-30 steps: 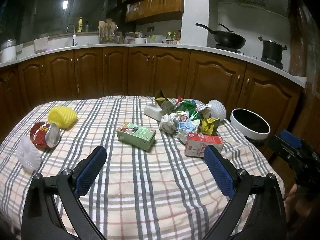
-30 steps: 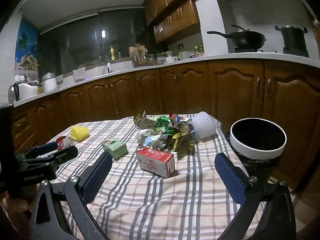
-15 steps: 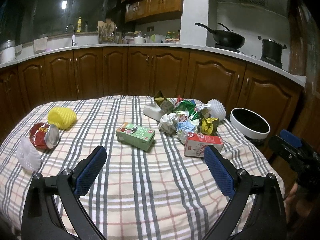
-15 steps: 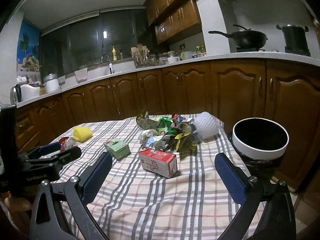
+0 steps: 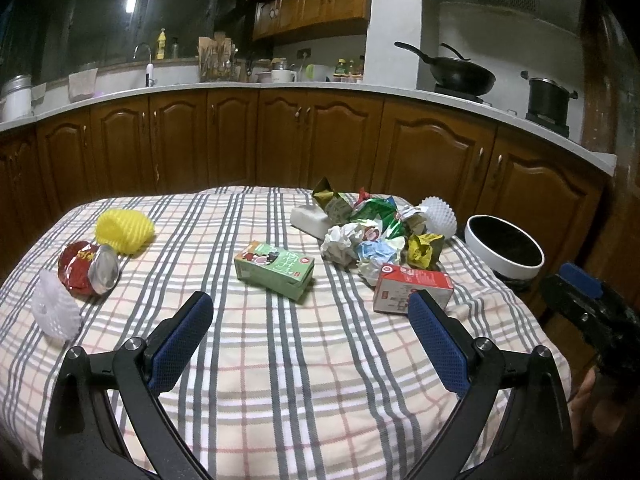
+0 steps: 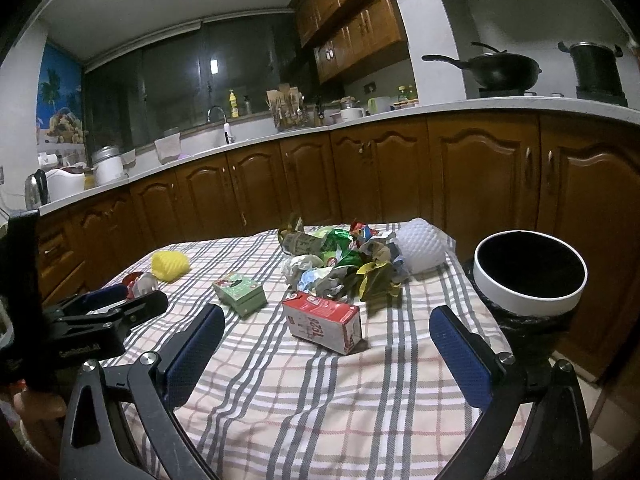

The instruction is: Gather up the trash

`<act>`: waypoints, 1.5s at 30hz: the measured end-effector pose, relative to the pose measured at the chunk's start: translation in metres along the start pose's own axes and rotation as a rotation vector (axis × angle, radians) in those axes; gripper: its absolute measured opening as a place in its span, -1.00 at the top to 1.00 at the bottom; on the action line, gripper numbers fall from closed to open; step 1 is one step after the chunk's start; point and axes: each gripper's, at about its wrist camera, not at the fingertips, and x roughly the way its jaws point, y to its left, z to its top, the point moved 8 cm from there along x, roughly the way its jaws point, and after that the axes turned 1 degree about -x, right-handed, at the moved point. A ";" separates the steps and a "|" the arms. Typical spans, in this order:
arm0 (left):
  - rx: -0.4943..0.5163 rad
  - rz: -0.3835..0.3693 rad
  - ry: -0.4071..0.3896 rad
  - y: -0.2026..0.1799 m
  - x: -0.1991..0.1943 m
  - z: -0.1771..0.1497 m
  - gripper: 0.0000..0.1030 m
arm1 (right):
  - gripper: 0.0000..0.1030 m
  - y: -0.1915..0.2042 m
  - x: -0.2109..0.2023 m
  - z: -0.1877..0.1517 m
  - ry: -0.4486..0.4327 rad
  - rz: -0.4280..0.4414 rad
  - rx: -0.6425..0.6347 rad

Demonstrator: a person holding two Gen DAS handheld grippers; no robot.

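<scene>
Hovering grippers: both are held above the near edge of the table, nothing between their fingers.
Left gripper [image 5: 310, 320]: its blue-padded fingers are spread wide apart and empty; it is aimed across the checked tablecloth [image 5: 280, 360] toward the green carton.
Right gripper [image 6: 326, 332]: its fingers are likewise spread wide and empty; the red carton is seen lying between and beyond the fingertips, not touched.
Green carton [image 5: 274, 269]: laid flat near the middle of the cloth, apart from the other trash; it is also seen in the right wrist view [image 6: 240, 293].
Red carton [image 5: 412, 288]: laid on its side on the right part of the cloth, just in front of the crumpled heap.
Crumpled heap [image 5: 376, 232]: wrappers and paper in white, green, blue and yellow are piled together at the far right of the table.
White foam net [image 5: 439, 219]: set at the right edge of the heap, nearest the bin.
White block [image 5: 308, 220]: seen against the left side of the heap.
Yellow foam net [image 5: 124, 230]: placed at the far left of the cloth, well apart from the heap.
Red crushed can [image 5: 88, 268]: laid just in front of the yellow net.
Second white foam net [image 5: 56, 312]: found at the left edge, just beside the can.
Trash bin [image 6: 528, 280]: a white-rimmed round bin with a black liner is stood just beside the table's right end, its mouth open.
</scene>
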 end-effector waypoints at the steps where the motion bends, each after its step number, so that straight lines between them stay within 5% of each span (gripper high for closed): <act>1: -0.001 -0.001 -0.001 0.000 0.000 0.000 -0.94 | -1.00 0.000 0.001 0.000 0.000 0.001 0.001; 18: -0.025 0.008 0.055 0.012 0.018 -0.007 -0.94 | -1.00 -0.005 0.015 -0.007 0.044 0.024 0.012; 37: -0.141 0.009 0.294 0.033 0.100 -0.003 -0.94 | -1.00 -0.021 0.097 -0.020 0.278 0.155 -0.023; 45: -0.302 0.054 0.427 0.043 0.161 0.005 -0.94 | -1.00 -0.018 0.133 -0.020 0.339 0.202 -0.100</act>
